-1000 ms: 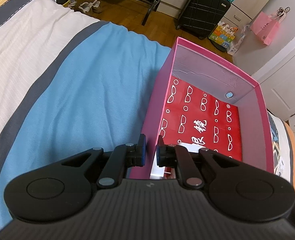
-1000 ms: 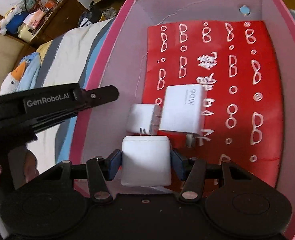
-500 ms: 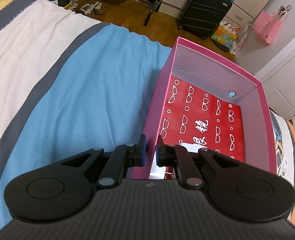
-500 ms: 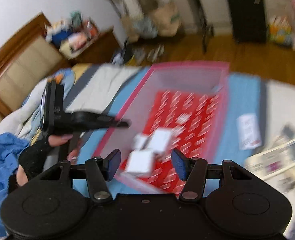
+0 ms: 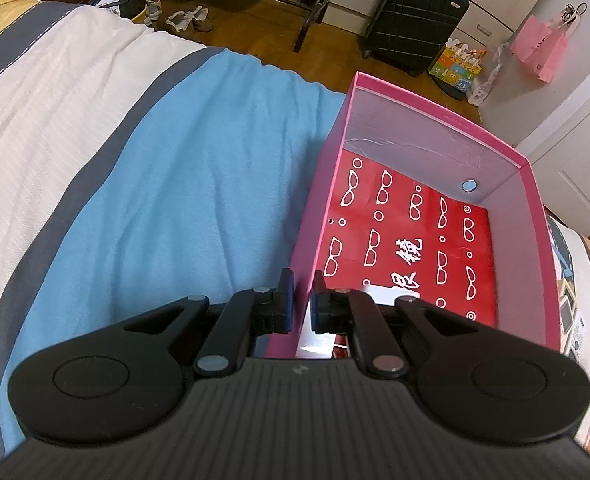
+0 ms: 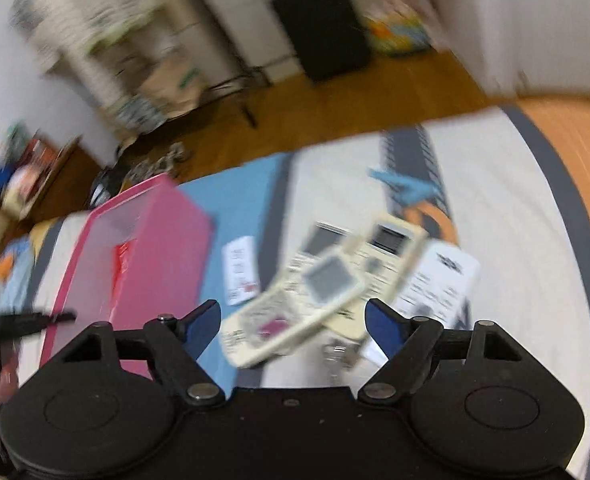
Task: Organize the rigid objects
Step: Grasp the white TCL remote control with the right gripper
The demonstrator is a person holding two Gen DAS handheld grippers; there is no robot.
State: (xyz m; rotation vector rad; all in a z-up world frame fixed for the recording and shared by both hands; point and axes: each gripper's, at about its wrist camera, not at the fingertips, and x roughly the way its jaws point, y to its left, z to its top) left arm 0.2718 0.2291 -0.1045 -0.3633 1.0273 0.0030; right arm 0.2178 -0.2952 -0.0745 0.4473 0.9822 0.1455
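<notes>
My left tool (image 5: pixel 302 300) pinches the near wall of the pink box (image 5: pixel 435 118) on the bed (image 5: pixel 175 184). My right tool (image 6: pixel 293 322) is spread and empty above the stacked remote controls (image 6: pixel 295 312) beside the box. This view is blurred, so I could misjudge the stack and knock the top remote off, or grab two.

The striped bed (image 6: pixel 495 208) carries a pink box (image 5: pixel 427 120), three stacked remotes (image 6: pixel 323 280) and paper cards (image 6: pixel 241 270).
</notes>
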